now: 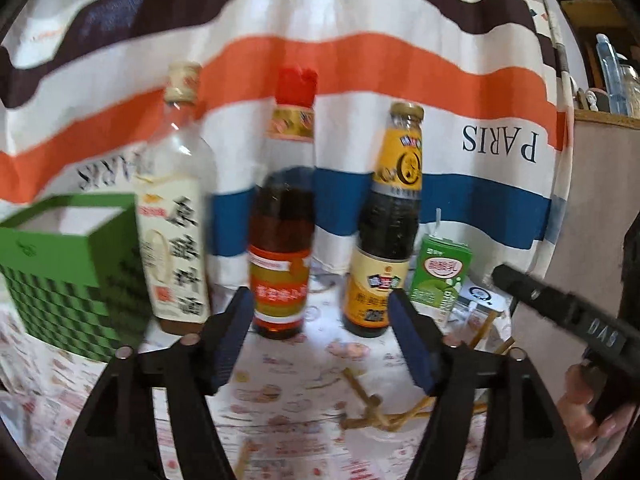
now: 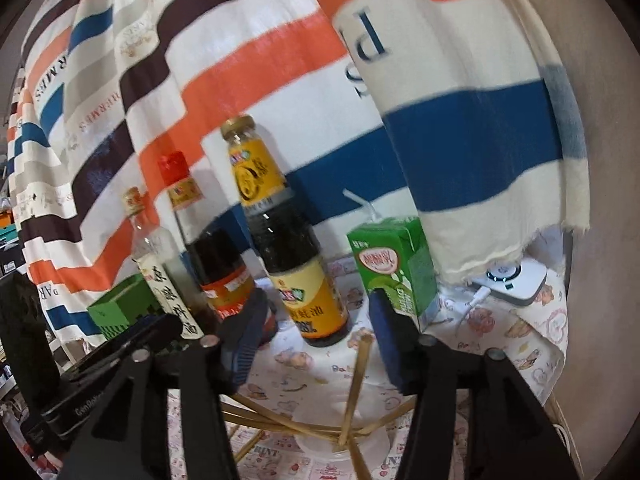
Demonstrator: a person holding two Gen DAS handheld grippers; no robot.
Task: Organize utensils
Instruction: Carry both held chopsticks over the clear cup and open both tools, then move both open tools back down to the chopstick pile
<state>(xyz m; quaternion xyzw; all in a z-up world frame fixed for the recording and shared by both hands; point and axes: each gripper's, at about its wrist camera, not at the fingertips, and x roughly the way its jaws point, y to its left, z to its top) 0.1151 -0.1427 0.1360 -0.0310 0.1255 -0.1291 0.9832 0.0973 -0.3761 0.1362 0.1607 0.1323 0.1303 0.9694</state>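
- striped cloth (image 1: 360, 56) hangs as a backdrop behind everything, "paris" printed on it upside down
- printed table cover (image 1: 288, 364) under all the items
- green box (image 1: 68, 268) at far left of my left view, open top
- three bottles in a row in front of the cloth: clear bottle (image 1: 176, 216) with a cream label, red-capped bottle (image 1: 282, 248) with dark liquid, gold-capped dark sauce bottle (image 1: 384, 240)
- green drink carton (image 2: 394, 268) with a straw, just right of the sauce bottle
- white device (image 2: 516, 280) with a cable, behind the carton by the wall
- my left gripper (image 1: 320, 344) jaws wide apart, holding nothing, above the table
- my right gripper (image 2: 316, 344) also spread open and empty, right over the chopsticks
- chopsticks (image 2: 356, 384) lie loose and crossed on the table, some across a clear round lid-like thing (image 2: 376, 446), near the sauce bottle base
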